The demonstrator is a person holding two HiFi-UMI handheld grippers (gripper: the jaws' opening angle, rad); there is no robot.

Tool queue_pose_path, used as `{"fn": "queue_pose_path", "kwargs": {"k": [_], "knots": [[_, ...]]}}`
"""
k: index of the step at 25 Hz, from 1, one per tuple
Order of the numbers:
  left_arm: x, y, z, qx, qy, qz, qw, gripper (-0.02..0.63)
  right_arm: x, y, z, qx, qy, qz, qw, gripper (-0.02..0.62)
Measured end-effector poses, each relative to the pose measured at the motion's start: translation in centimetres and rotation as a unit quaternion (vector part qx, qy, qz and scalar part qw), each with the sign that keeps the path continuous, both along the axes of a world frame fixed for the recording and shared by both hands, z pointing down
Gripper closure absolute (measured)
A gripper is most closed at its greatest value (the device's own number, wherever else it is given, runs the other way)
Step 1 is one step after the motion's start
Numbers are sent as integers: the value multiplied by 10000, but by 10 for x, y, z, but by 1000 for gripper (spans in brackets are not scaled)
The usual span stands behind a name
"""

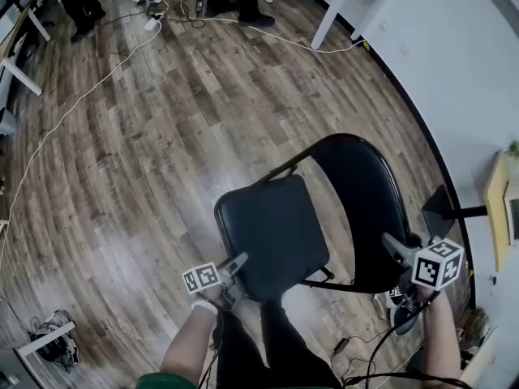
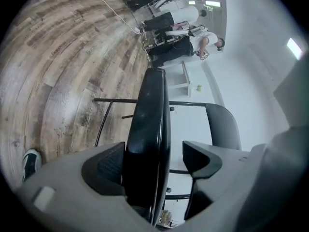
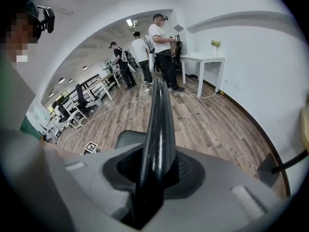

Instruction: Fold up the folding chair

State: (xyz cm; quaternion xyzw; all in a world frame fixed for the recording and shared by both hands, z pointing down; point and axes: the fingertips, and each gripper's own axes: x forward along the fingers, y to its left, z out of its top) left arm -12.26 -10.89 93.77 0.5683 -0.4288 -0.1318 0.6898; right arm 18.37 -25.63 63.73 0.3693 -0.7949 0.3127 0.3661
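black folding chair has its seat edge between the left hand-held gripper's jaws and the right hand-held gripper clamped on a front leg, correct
Not the leg: the right gripper view shows the right hand-held gripper clamped on the rim of the curved black backrest. The edge of the black padded seat is indeed between the jaws of the left hand-held gripper.

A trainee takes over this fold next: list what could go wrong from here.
The left gripper straddles the front edge of the black padded seat with a gap on one side, so the seat may slip out when lifted. The right gripper clamps only the thin rim of the glossy black backrest; that hold could twist loose.
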Motion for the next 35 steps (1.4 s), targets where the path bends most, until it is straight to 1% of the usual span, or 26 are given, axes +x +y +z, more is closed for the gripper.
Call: {"fn": "queue_pose_path", "kwargs": {"k": [4,7,10,14,18,25,29,32,33,35], "knots": [[23,-16,-29,-2,-127,-66,9999,221,11,-6,-15,46,27,8,10000,488],[40,-24,-52,11,-227,-28,9997,221,15,-7,-26,54,79,7,10000,488],[58,-35,-77,75,-223,-42,9997,221,20,-9,-37,81,136,-10,9999,488],[88,-54,-110,166,-204,-192,9995,222,35,-15,-50,149,210,-11,9997,488],[123,-74,-142,211,-170,-274,9993,221,51,-24,-62,159,251,-26,9996,488],[197,-113,-190,317,-136,-250,9991,221,79,-34,-82,246,389,-35,9989,488],[240,-135,-211,415,-7,-167,9990,221,94,-37,-91,324,511,-26,9982,488],[262,-154,-219,441,165,-227,9986,222,100,-43,-96,415,619,-19,9972,486],[269,-160,-220,411,197,-281,9986,232,101,-45,-97,442,655,-24,9969,486],[283,-171,-221,305,253,-388,9985,275,101,-48,-100,481,726,-27,9962,486]]}}
